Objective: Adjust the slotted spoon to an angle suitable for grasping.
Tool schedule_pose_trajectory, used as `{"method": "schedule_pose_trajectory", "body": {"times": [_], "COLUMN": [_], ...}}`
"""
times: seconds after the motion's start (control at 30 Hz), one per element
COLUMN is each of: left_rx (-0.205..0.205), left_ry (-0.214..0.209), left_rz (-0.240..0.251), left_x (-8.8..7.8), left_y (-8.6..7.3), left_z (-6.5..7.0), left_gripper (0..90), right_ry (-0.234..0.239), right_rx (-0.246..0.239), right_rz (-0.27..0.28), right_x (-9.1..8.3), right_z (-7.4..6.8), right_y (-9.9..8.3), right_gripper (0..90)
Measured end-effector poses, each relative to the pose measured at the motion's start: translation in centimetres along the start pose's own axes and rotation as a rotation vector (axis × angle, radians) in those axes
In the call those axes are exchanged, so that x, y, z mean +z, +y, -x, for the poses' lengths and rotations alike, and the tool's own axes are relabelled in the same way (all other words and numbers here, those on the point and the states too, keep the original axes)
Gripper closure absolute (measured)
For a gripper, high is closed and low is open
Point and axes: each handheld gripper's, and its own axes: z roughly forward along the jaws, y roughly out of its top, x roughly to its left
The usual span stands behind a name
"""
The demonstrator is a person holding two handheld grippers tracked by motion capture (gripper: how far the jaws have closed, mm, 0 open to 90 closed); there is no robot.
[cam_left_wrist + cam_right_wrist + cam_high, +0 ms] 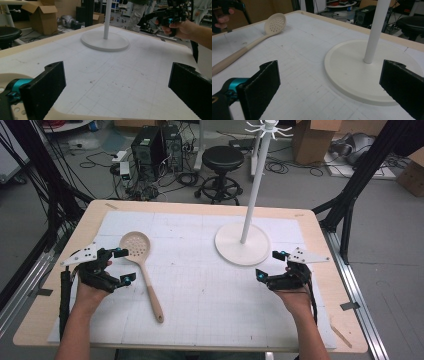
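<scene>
A cream slotted spoon (pixel 142 265) with a wooden handle lies on the white gridded mat (pixel 200 285), bowl toward the far side. It also appears at upper left in the right gripper view as the spoon (pixel 262 32). A white stand (pixel 243 240) with a round base and tall pole stands right of centre; its base (pixel 105 41) (pixel 362 67) is in both gripper views. My left gripper (pixel 124 266) is open just left of the spoon, holding nothing. My right gripper (pixel 269 265) is open near the stand's base, holding nothing.
The mat covers a wooden table (pixel 325 285). Beyond the far edge are a black stool (pixel 222 162), computer towers (pixel 155 145), cables and cardboard boxes (pixel 312 137). Black frame legs (pixel 360 180) flank the table.
</scene>
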Motion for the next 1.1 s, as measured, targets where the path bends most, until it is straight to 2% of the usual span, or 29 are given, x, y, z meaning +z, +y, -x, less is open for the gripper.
{"method": "schedule_pose_trajectory", "body": {"times": [0.13,0.2,0.53,1.1], "left_rx": [-0.001,0.010,0.008,0.019], "left_ry": [0.002,0.002,0.009,0.008], "left_rz": [-0.015,-0.022,-0.013,-0.034], "left_x": [0.19,0.28,0.08,0.20], "left_y": [-0.08,-0.05,0.05,0.06], "left_z": [0.06,0.14,0.25,0.29], "left_gripper": [1.7,1.7,1.7,1.7], "right_ry": [0.005,0.006,0.001,0.003], "right_rx": [0.008,-0.003,-0.013,-0.008], "right_rz": [-0.010,-0.005,-0.014,-0.038], "right_x": [0.09,0.03,0.06,0.42], "right_z": [0.12,0.14,-0.24,-0.28], "right_y": [-0.15,-0.08,0.18,0.02], "right_gripper": [1.8,1.8,1.8,1.8]}}
